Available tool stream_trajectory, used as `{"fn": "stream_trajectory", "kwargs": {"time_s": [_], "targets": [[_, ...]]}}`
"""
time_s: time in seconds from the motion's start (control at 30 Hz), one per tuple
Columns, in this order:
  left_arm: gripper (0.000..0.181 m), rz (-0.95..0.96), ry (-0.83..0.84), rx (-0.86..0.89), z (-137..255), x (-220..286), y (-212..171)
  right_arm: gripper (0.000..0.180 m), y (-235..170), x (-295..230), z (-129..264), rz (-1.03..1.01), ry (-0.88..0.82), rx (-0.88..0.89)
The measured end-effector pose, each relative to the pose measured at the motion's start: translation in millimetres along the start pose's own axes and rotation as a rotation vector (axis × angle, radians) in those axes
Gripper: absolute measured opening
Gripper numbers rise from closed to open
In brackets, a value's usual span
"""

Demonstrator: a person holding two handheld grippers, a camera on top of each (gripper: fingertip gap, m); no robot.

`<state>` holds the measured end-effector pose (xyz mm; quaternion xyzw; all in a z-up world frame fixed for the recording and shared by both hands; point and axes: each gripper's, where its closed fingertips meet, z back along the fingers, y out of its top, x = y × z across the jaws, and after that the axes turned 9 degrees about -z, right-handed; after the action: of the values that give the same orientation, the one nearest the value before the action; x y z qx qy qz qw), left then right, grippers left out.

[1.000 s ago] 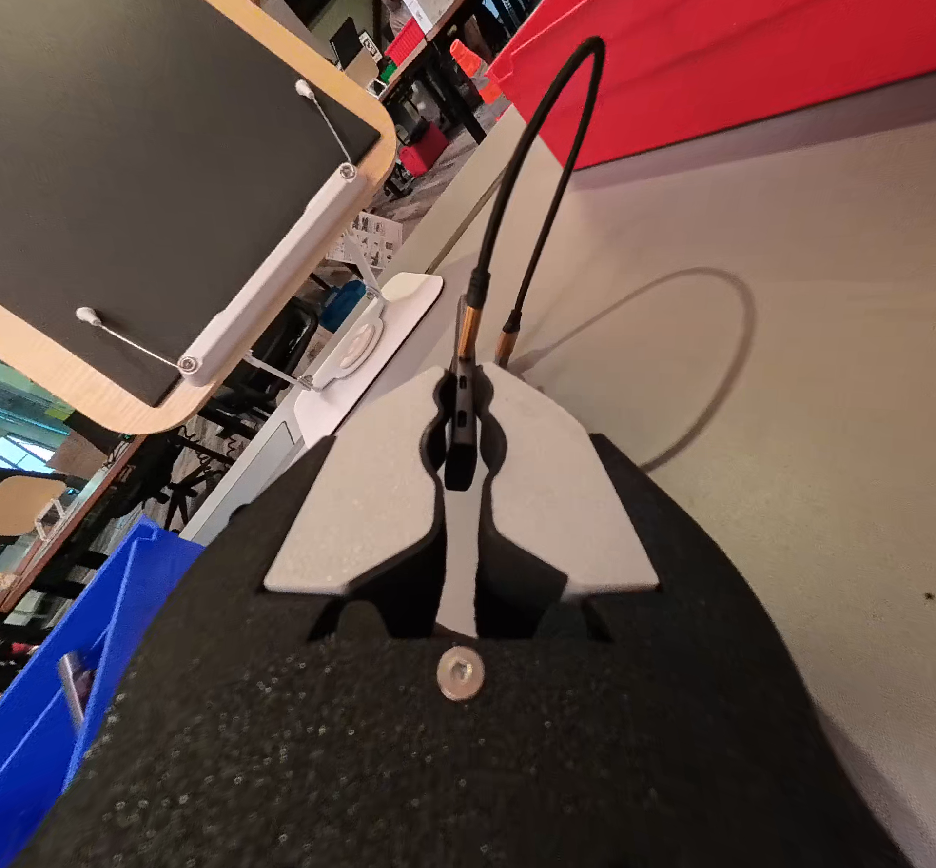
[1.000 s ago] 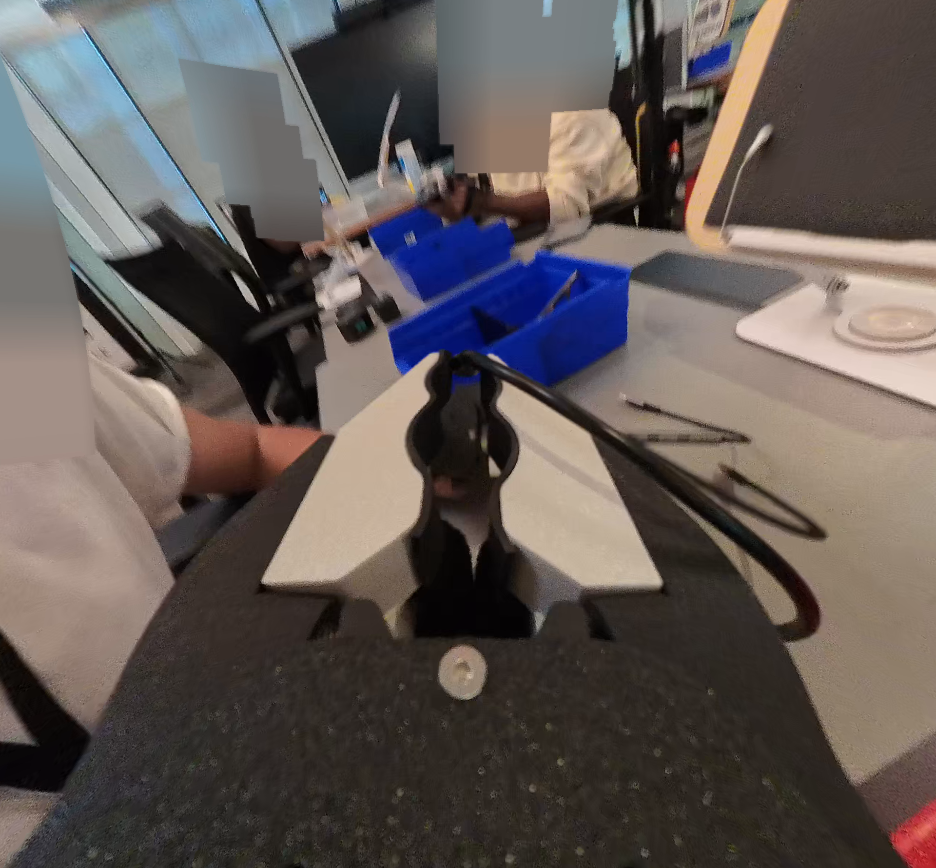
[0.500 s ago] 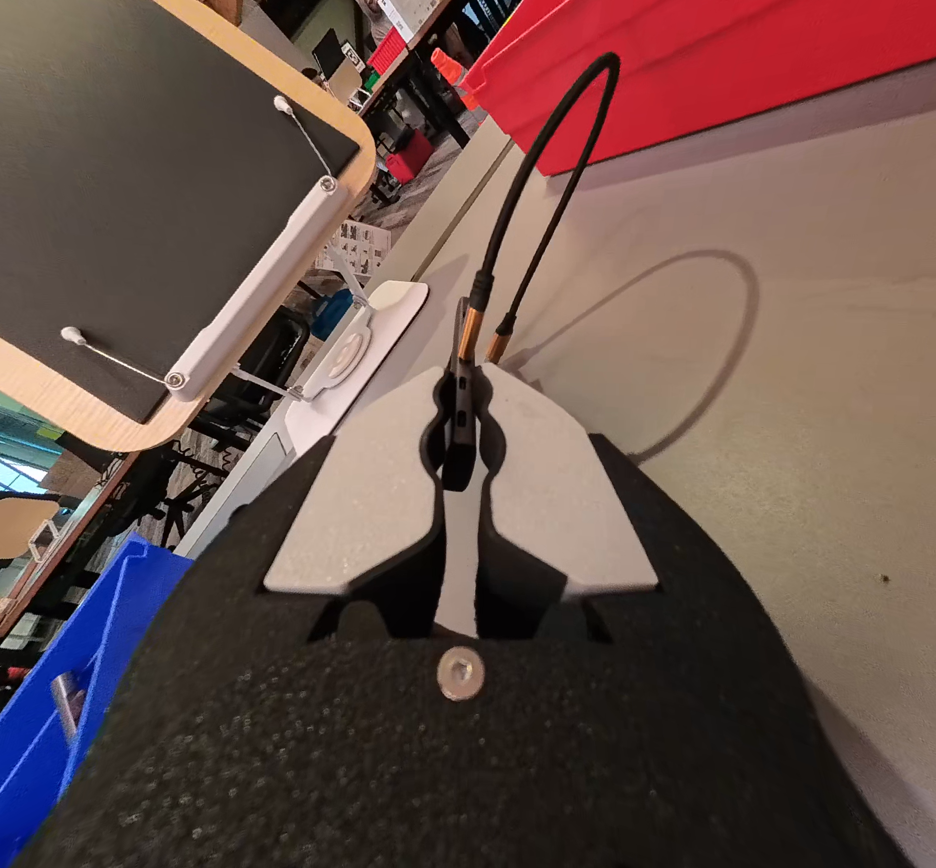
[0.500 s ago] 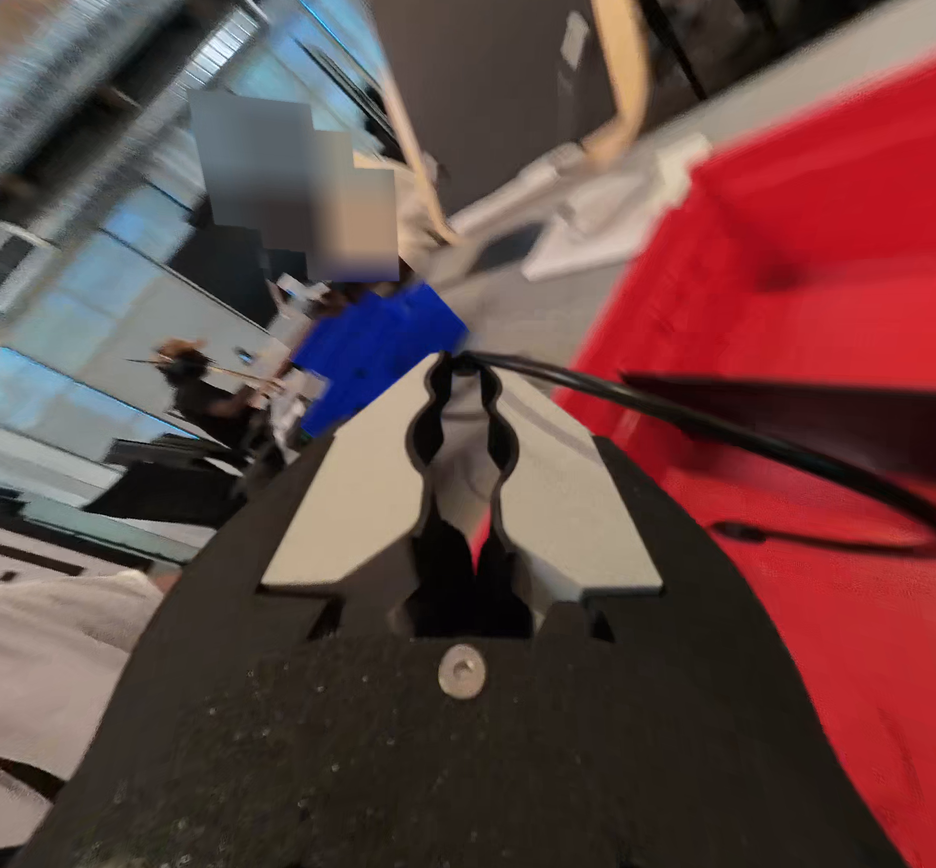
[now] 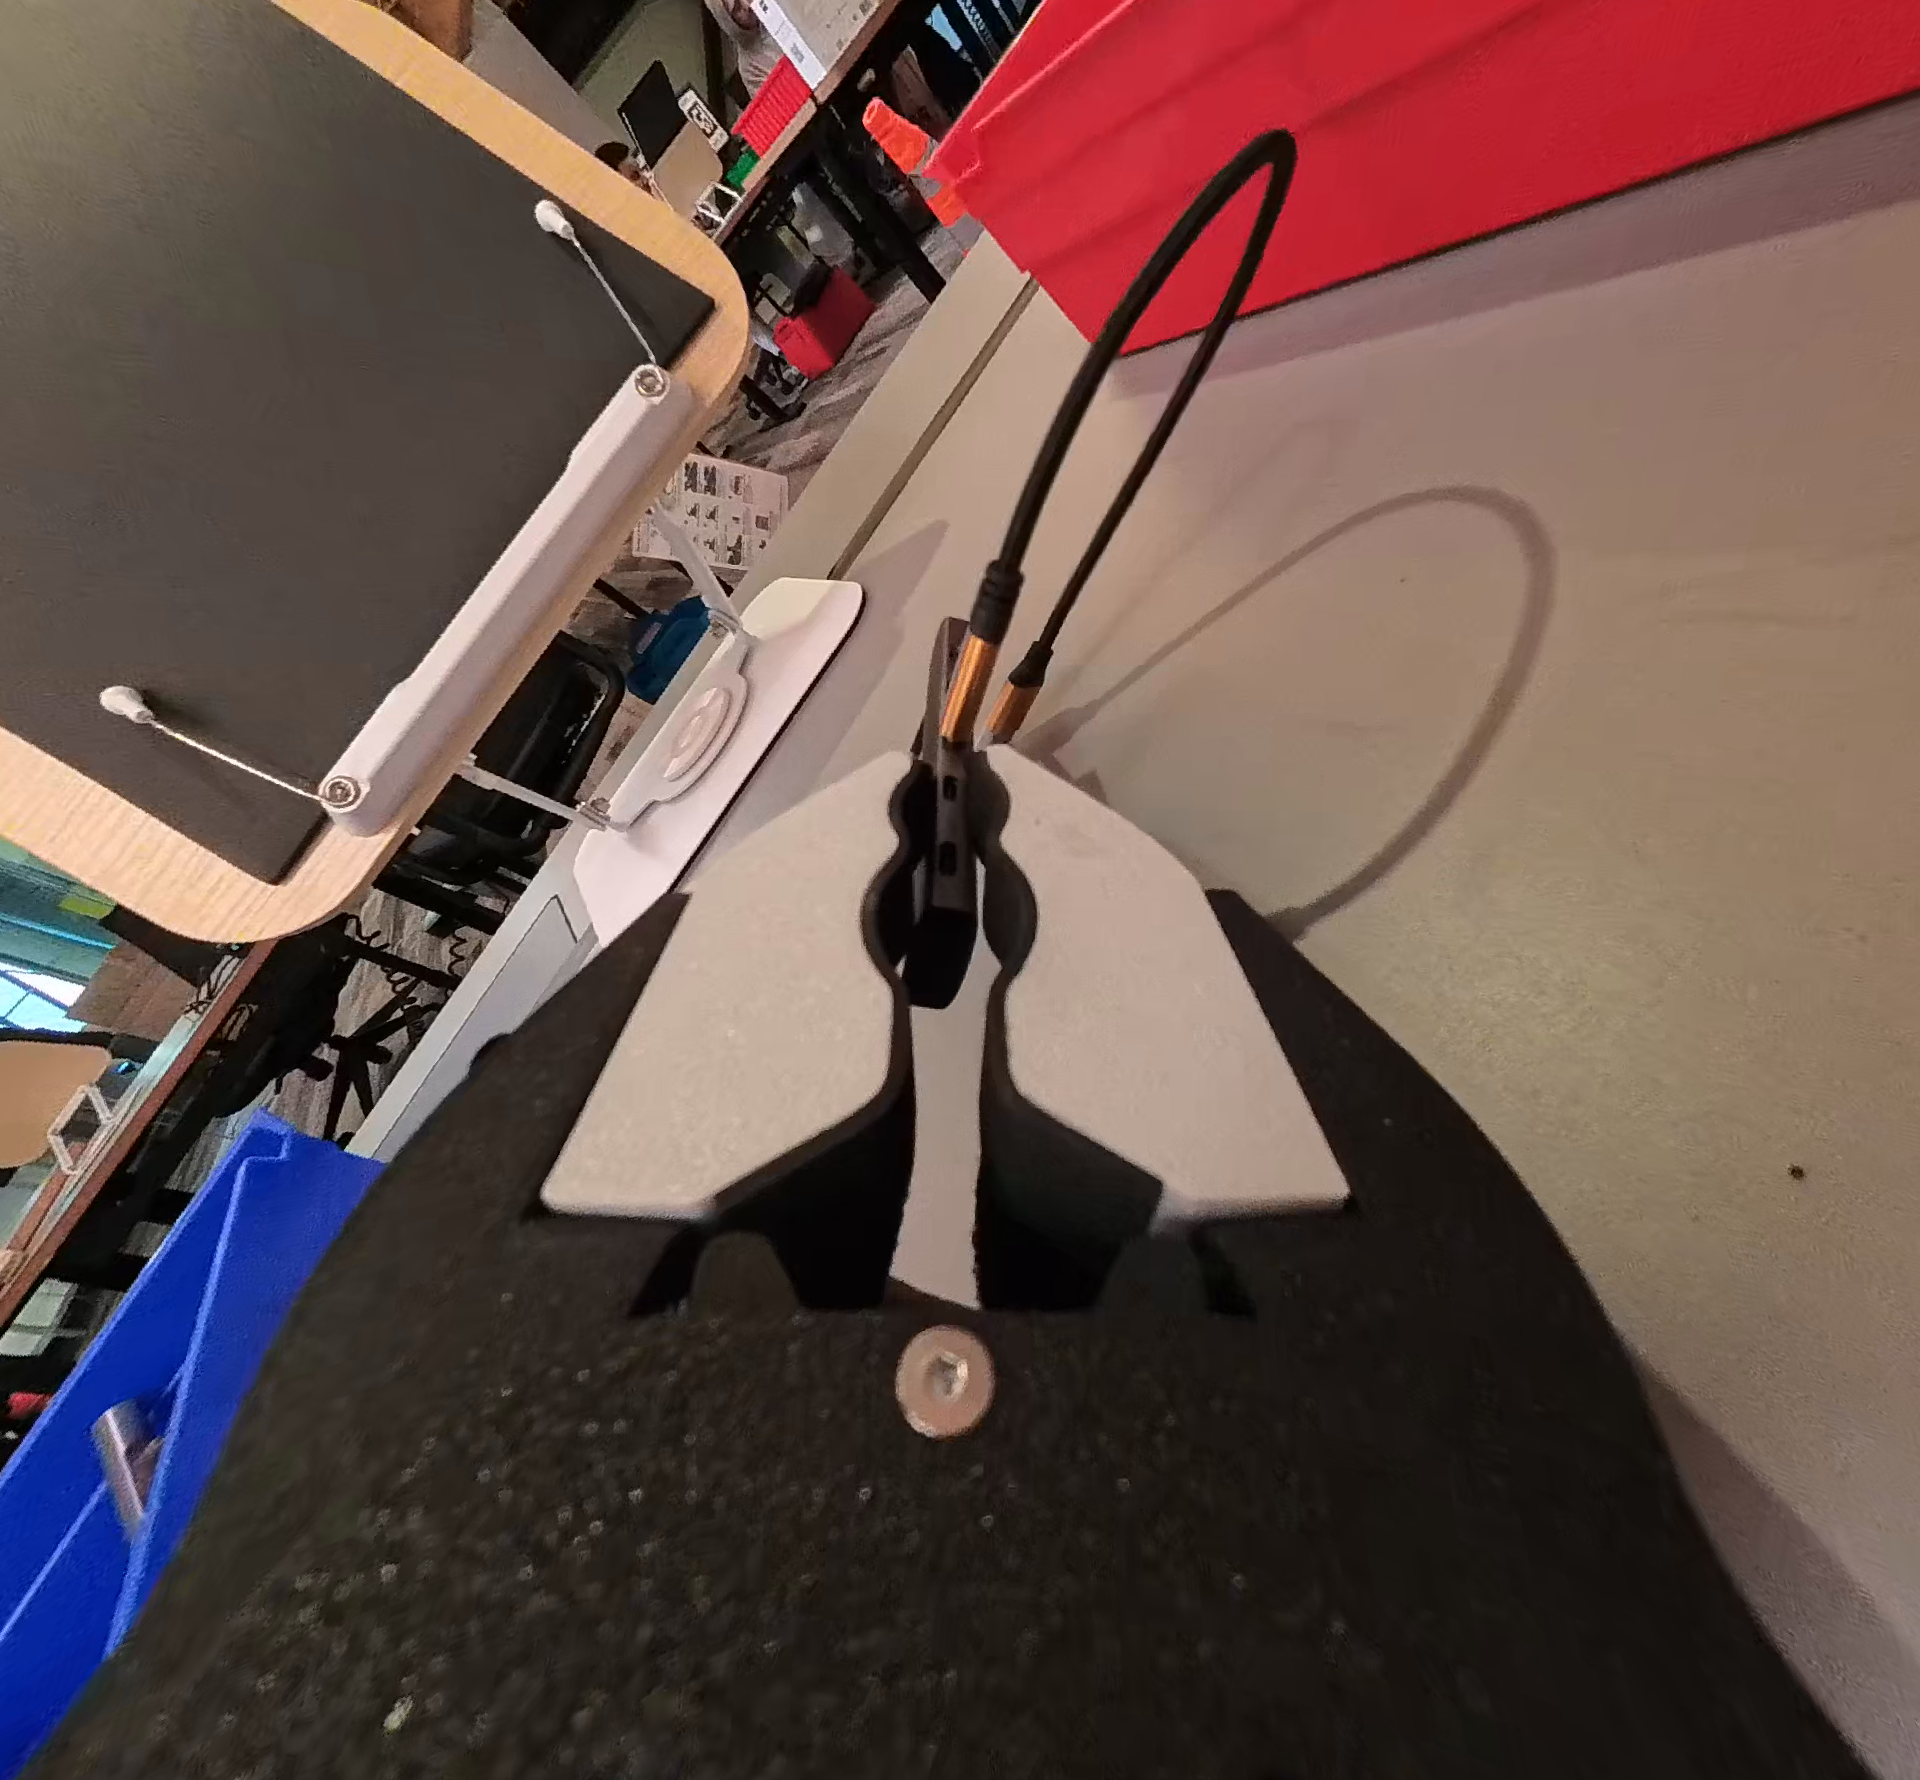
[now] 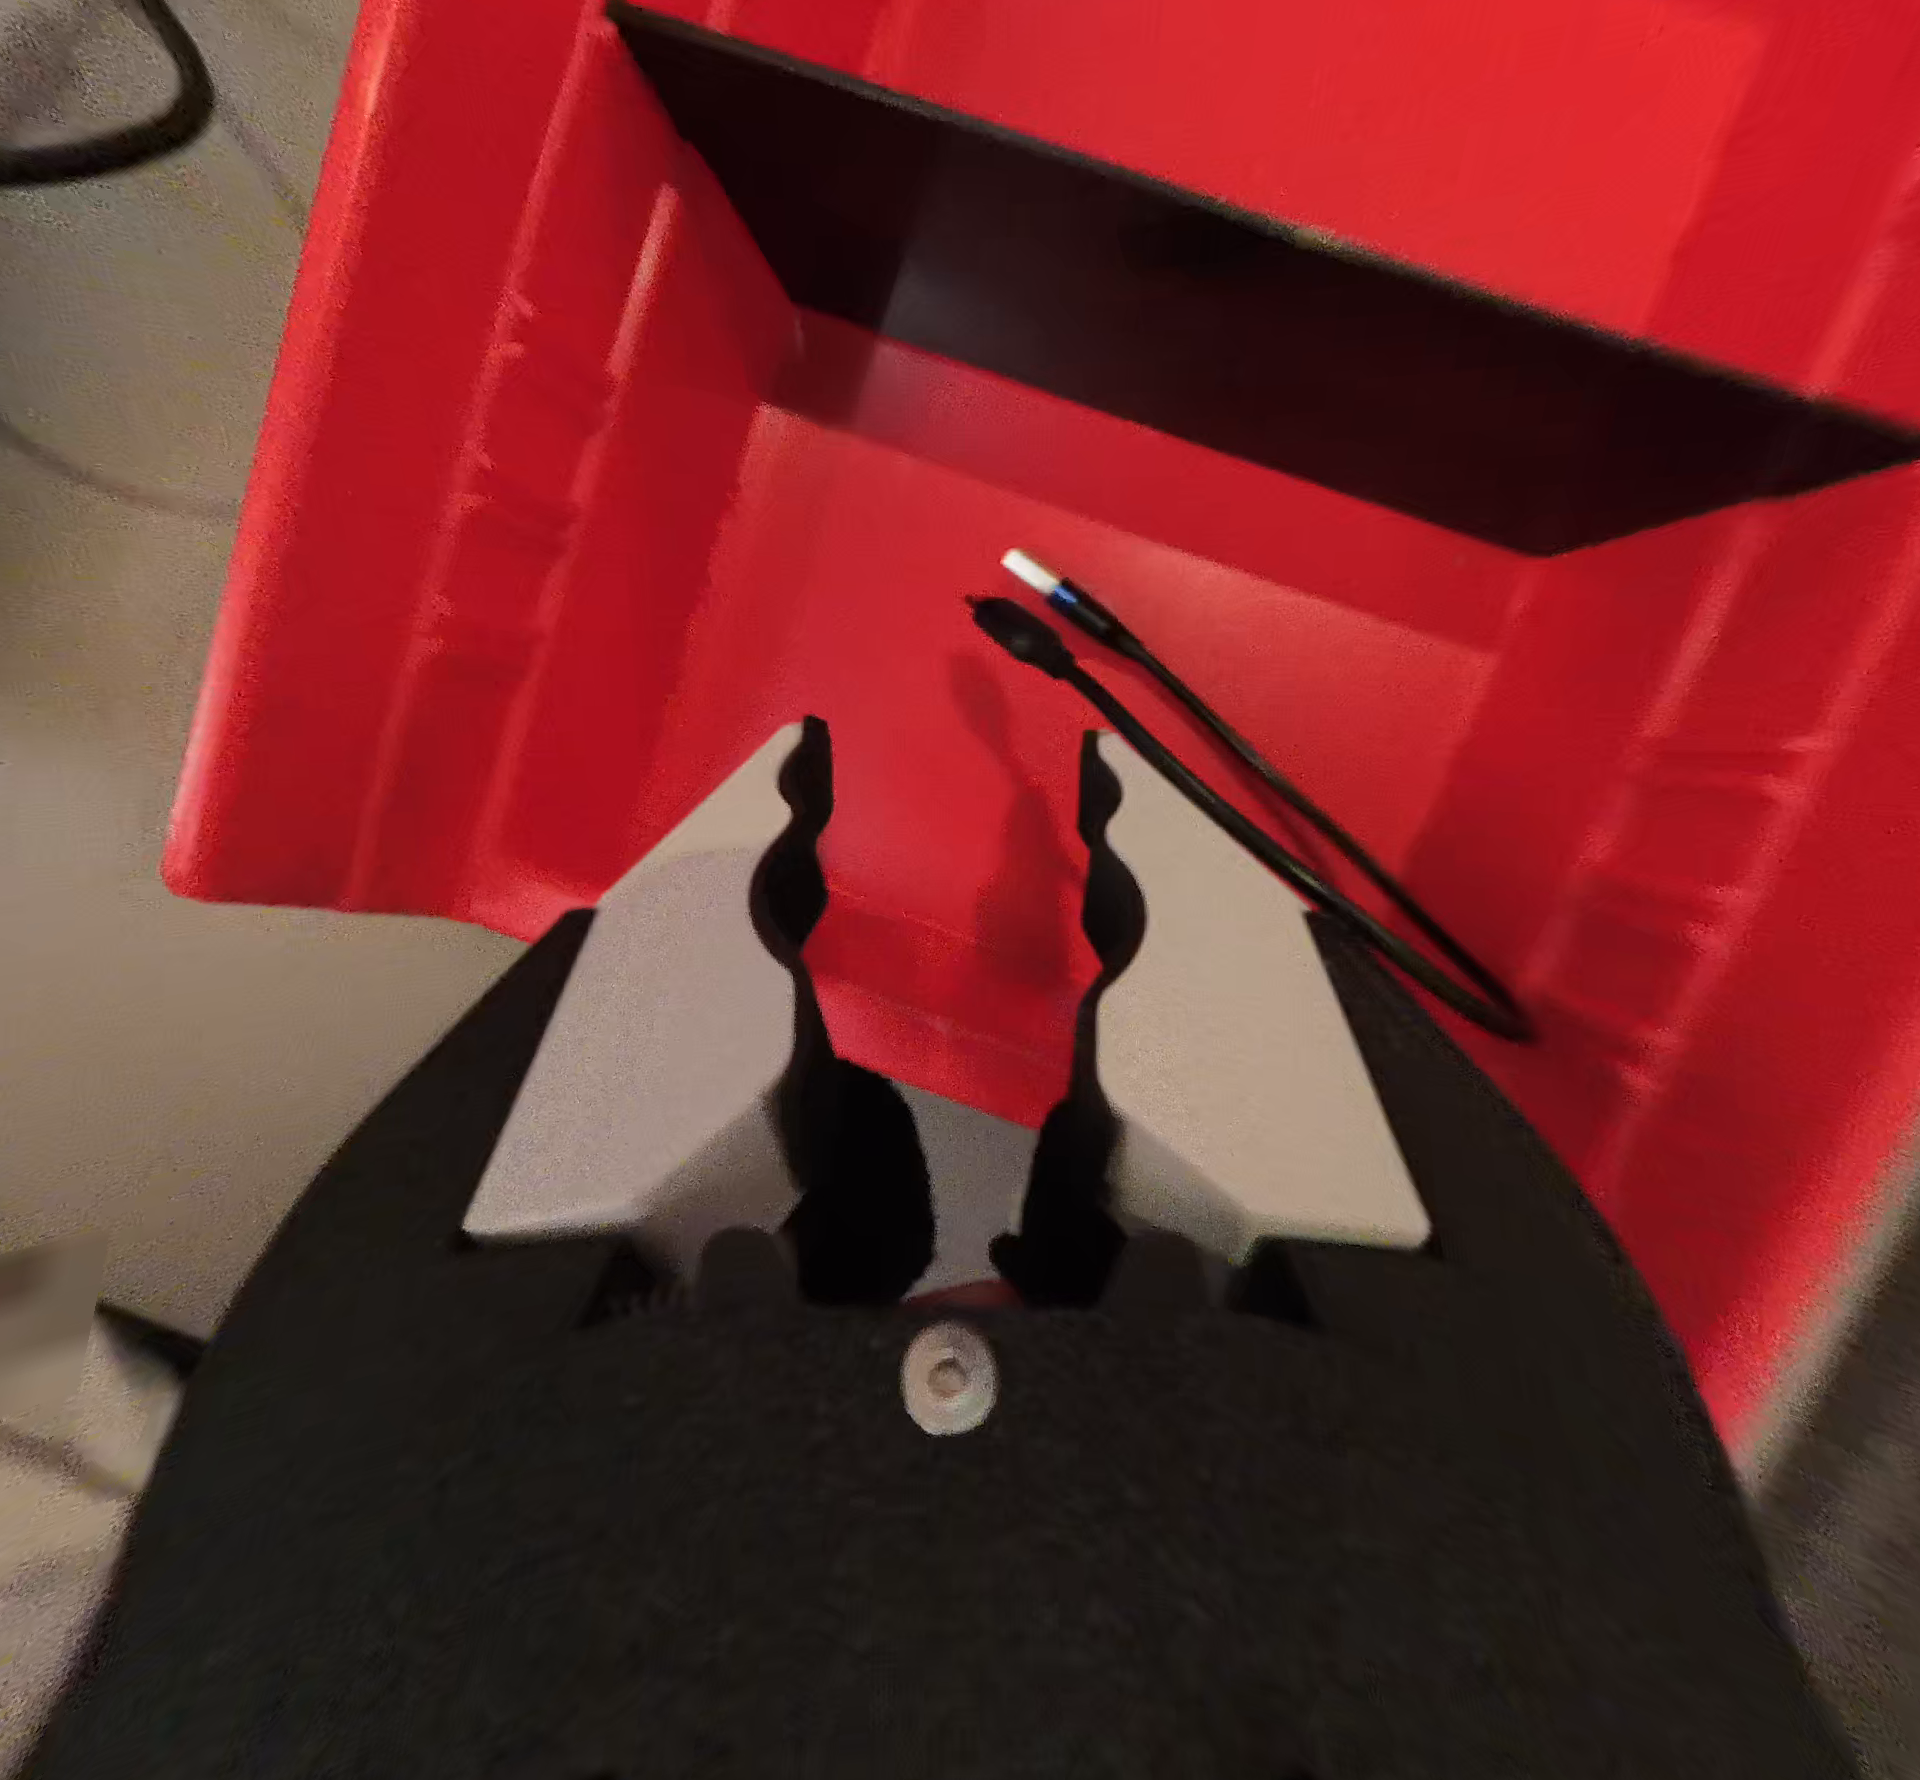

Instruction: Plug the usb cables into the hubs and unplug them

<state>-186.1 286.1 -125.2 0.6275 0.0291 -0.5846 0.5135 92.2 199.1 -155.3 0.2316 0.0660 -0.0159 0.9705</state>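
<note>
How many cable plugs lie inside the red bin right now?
2: a silver-tipped plug and a black plug, side by side on the floor of the red bin, before its black divider.

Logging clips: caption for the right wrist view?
Open right gripper above a red bin holding a black USB cable and a black divider.

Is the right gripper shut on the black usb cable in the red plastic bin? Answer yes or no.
No: the right gripper is open and empty, and the black usb cable lies loose on the red plastic bin floor.

Bright, sharp left view; the looped black cable [image 5: 1143,359] casts a soft shadow. Right view motion-blurred, wide-angle edges bent.
</note>
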Motion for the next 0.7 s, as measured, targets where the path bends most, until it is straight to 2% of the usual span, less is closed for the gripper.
{"fn": "stream_trajectory", "kwargs": {"time_s": [0.03,0.13,0.23,0.3,0.43,0.53,0.6,0.7], "targets": [[0.0,-0.002,0.001,0.005,0,0,1,0.046,0,5,7,0.052,-0.071,-0.015],[0.0,-0.005,0.005,0.016,2,0,4,0.044,-1,16,28,0.191,-0.246,-0.065],[0.0,-0.007,0.014,0.025,3,-2,6,0.043,12,-1,43,0.221,-0.238,0.016],[0.0,-0.003,0.01,0.019,3,-2,4,0.043,24,-38,49,0.257,-0.122,0.116],[0.0,0.076,0.006,0.022,5,-17,0,0.043,39,-150,55,0.379,0.286,0.337],[0.003,0.256,-0.189,-0.093,6,-10,-16,0.043,33,-211,36,0.345,0.47,0.411],[0.022,0.334,-0.386,-0.198,11,14,-26,0.042,20,-238,15,0.327,0.514,0.422],[0.036,0.351,-0.479,-0.334,14,27,-47,0.042,-3,-269,-3,0.301,0.599,0.453]]}}
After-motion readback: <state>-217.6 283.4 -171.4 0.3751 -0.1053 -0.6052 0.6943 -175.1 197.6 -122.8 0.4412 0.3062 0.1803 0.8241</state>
